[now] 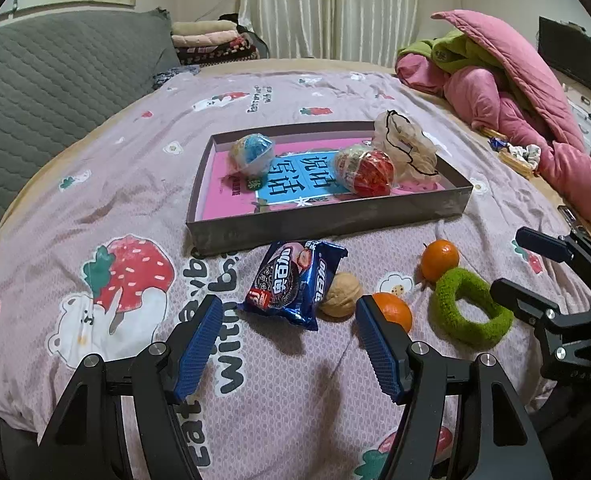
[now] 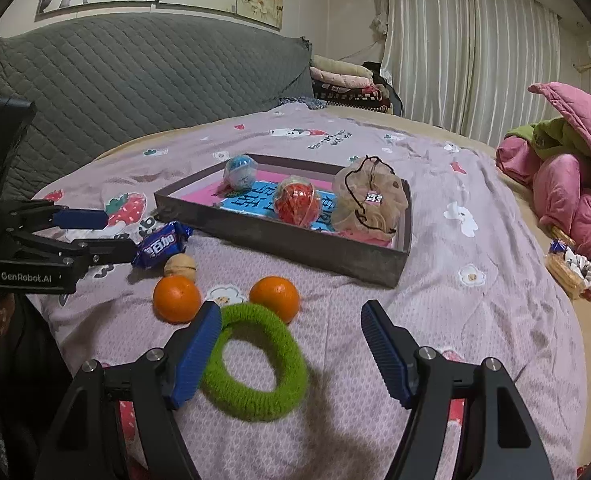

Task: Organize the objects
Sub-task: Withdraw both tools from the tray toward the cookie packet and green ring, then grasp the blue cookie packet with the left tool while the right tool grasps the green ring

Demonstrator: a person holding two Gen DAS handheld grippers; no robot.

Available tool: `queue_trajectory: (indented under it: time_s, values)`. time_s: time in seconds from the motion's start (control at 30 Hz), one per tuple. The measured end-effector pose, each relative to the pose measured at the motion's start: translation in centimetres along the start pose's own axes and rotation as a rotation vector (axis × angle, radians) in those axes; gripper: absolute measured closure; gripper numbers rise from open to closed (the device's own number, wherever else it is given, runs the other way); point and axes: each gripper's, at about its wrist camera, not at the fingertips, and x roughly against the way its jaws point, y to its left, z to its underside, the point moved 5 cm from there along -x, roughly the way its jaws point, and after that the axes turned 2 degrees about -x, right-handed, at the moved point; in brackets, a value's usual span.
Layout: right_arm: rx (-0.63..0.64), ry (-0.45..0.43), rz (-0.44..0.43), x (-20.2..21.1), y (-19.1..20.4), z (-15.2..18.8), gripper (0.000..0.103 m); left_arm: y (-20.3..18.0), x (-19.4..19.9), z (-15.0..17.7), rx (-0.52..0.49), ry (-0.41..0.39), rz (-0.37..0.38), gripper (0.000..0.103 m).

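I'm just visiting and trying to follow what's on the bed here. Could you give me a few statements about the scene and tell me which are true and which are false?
1. The green ring lies inside the tray. False: it lies on the bedspread, outside the tray, partly between the right gripper jaws, which stand open.
2. Two oranges sit on the bedspread. True: the left orange and the right orange lie just beyond the ring.
3. The left gripper is clamped on the cookie packet. False: its jaws stand open, with the cookie packet lying ahead of them.
4. A walnut lies beside the packet. True.
5. The tray is empty. False: it holds a blue ball, a red ball and a mesh pouch.
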Motion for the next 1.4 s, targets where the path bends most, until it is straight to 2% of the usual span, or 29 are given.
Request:
queue_trajectory:
  time_s: [0.47, 1.03, 1.4]
  values:
    - [0.021, 0.043, -0.011, -0.1, 1.4, 1.6, 0.031, 0.3, -0.6, 1.4, 0.008, 0.029, 0.016, 0.032]
    - [0.066, 0.133, -0.013, -3.3, 2.3, 2.9, 0.026, 0.6, -2.8, 1.1, 0.029, 0.034, 0.026, 0.032]
    - [-0.015, 0.171, -0.063, -4.5, 1.7, 2.9, 0.026, 1.6, -4.4, 0.1, 0.077, 0.03, 0.043, 0.032]
